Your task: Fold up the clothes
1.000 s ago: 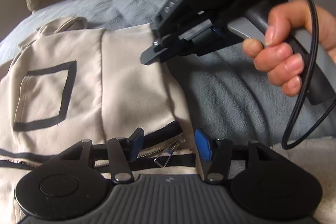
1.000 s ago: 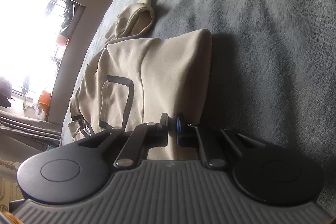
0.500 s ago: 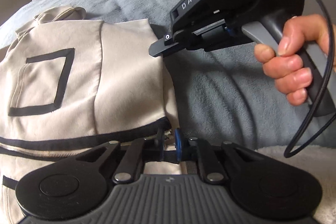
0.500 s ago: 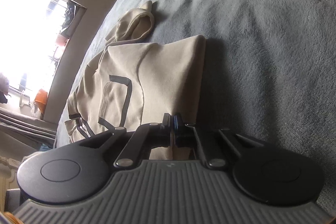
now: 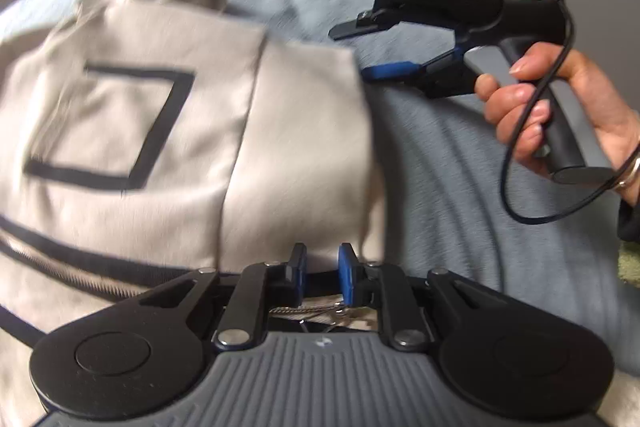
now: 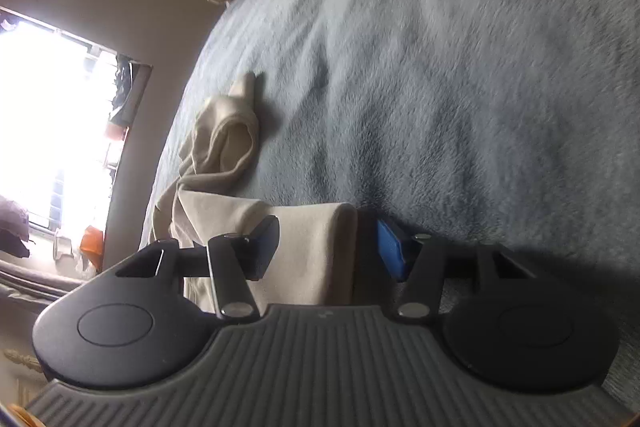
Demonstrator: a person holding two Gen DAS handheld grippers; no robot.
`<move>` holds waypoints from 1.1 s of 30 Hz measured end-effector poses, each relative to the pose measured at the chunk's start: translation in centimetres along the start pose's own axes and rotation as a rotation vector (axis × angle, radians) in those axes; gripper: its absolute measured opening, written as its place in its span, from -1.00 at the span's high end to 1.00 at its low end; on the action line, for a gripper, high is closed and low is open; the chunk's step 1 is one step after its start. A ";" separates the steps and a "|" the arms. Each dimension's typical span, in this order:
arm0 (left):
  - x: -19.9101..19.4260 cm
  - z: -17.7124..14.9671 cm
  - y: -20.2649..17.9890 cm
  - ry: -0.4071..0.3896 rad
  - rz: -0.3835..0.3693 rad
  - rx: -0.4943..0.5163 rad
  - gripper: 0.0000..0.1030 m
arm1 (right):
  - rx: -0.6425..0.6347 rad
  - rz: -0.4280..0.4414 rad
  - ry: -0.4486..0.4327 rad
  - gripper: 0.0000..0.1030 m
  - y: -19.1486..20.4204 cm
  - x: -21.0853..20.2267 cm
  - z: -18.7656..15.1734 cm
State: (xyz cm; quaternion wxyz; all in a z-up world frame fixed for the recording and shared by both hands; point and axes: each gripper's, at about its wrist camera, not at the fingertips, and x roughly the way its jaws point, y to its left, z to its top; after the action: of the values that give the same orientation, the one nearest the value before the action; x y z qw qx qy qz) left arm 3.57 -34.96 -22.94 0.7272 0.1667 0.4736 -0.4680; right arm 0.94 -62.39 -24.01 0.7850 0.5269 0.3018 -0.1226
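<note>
Looking from the left wrist first, the beige jacket [image 5: 240, 147] lies folded on the grey blanket [image 5: 460, 187] covering the bed, its folded edge toward the bed's middle and its black hem band nearest the camera. The left claw [image 5: 322, 269] shows only a narrow gap, its jaws having just eased open a little; the hem band crosses that gap, but I cannot tell whether the pads press on it. If they do, any sideways pull would probably skew the hem, and the zipper [image 5: 60, 259] pull lying just under the fingers could snag. The right claw [image 5: 348, 54], held in a hand [image 5: 532, 115], hangs beside the jacket's far corner with its jaws apart, and its dangling cable [image 5: 516, 167] could drag across the cloth. From the right wrist, the right claw [image 6: 326, 247] has just been opening; the jacket's [image 6: 312, 259] folded edge sits between the jaws, clear of the blue pad. Let go like this, the fold may spring back, or a finger could catch the edge on the way out and flip it onto the blanket [image 6: 440, 67].
</note>
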 end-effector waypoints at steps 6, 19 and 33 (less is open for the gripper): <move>0.2 -0.1 0.6 0.003 -0.021 -0.028 0.72 | -0.110 -0.047 -0.017 0.93 1.8 -0.4 -1.9; 0.0 -0.2 1.5 0.022 -0.084 -0.004 0.72 | -0.046 -0.137 -0.155 0.84 0.0 -3.3 -3.3; 0.3 -0.5 2.0 -0.011 -0.109 -0.032 0.72 | -0.044 -0.010 0.187 -0.70 9.1 12.2 9.1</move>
State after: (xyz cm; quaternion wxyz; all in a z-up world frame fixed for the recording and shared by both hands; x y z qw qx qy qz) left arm 4.99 -33.77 -23.84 0.7056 0.1265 0.4856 -0.5002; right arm 18.34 -65.28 -22.17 0.7641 0.5171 0.3792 -0.0701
